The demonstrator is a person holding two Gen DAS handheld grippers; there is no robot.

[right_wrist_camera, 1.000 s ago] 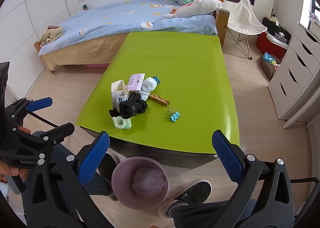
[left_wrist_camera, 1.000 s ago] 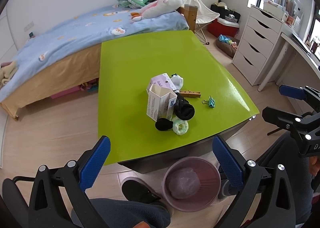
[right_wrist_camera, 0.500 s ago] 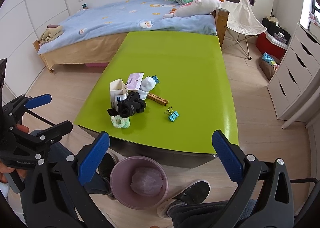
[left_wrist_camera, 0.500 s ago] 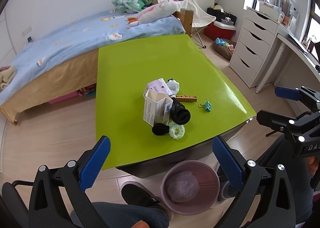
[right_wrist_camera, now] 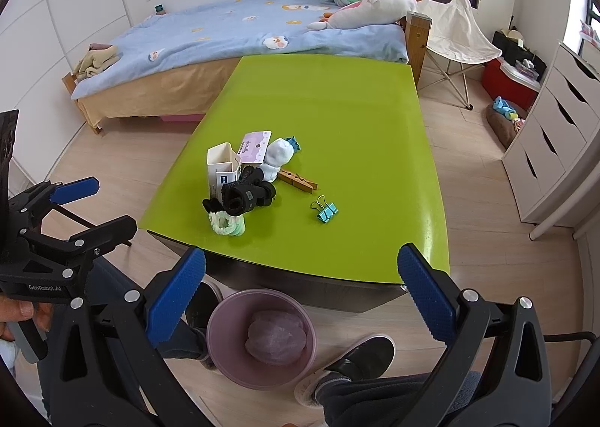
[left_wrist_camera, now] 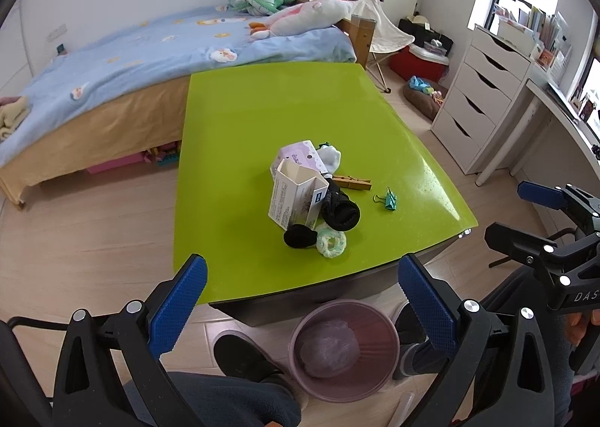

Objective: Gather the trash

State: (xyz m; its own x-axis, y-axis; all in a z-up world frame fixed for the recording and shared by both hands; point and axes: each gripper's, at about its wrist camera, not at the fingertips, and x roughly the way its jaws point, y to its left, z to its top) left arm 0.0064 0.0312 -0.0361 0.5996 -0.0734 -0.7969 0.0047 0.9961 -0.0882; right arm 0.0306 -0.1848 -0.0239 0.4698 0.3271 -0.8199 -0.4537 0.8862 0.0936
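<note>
White carton (left_wrist_camera: 296, 192) is seen upright, straight ahead of the left gripper (left_wrist_camera: 300, 309), nearer than the right gripper (right_wrist_camera: 300, 294); both are spread wide, empty.

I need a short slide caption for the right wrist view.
Open right gripper above pink bin, facing cluttered green table.

The near strip of the desk (left_wrist_camera: 232, 232) lies bare in front of both hand-held grippers, so the pile can be reached straight over the front edge. The white carton (left_wrist_camera: 296, 194) stands upright at the pile's left and blocks that side. The teal binder clip (right_wrist_camera: 324, 210) lies apart, with bare desk around it. Below the edge, the pink bin (right_wrist_camera: 262, 337) stands open between two shoes.
</note>
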